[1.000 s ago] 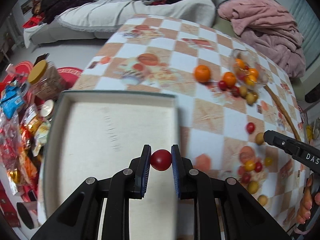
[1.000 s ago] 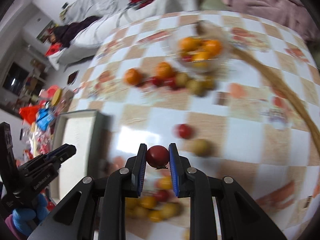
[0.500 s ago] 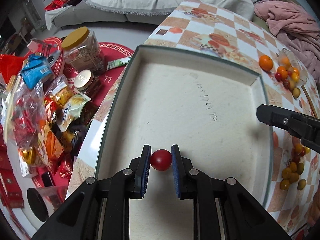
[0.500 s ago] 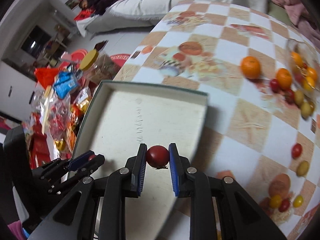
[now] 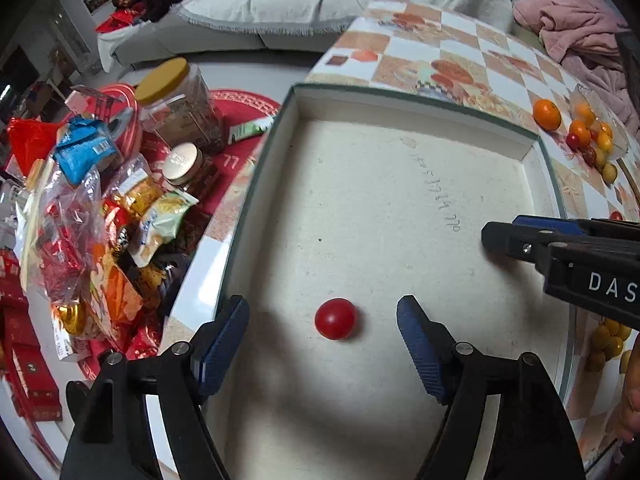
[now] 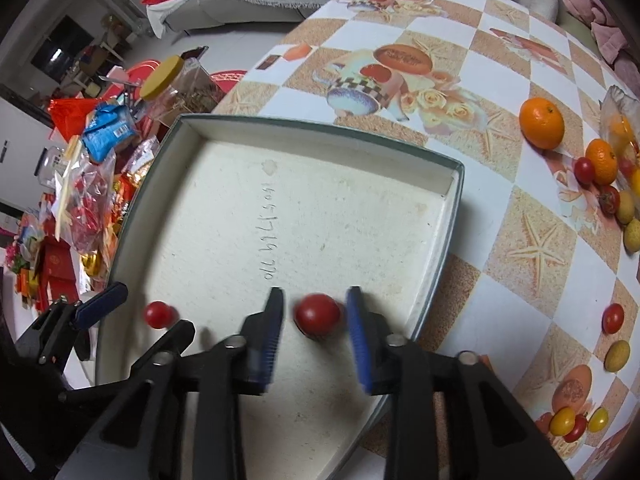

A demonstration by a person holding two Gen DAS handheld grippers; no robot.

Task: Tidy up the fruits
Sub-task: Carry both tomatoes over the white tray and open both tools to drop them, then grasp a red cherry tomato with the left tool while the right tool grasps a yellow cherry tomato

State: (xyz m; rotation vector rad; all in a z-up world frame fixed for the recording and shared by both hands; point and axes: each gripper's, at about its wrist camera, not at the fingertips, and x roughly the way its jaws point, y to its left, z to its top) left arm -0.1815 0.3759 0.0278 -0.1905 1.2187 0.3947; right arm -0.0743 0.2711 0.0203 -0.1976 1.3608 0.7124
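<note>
left wrist view: the left gripper (image 5: pixel 324 320) hung over the shallow white tray (image 5: pixel 408 104), its jaws opening and already wide, with a small red cherry tomato (image 5: pixel 335 318) lying on the tray floor between the fingers, touching neither pad. it sat near the tray's near-left corner, just in from the left wall. the right gripper (image 5: pixel 496 236) reached in from the tray's right edge. an orange (image 5: pixel 547 114) and a cluster of small fruits lay on the checked table (image 5: pixel 440 52) beyond the tray's far-right corner.

right wrist view: the right gripper (image 6: pixel 314 320) had its jaws opening too, blurred by the motion, at a narrower gap; a second red tomato (image 6: pixel 317 314) sat between them, apparently free of the pads, near the tray's (image 6: pixel 320 128) near-right edge. the first tomato (image 6: pixel 159 314) showed at the near-left, beside the left gripper (image 6: pixel 132 312).

these tomatoes looked light, smooth and round, so likely to roll on the flat floor, and thin-skinned enough to split under a hard squeeze. a gentle pinch across the widest part seemed the safest hold.
</note>
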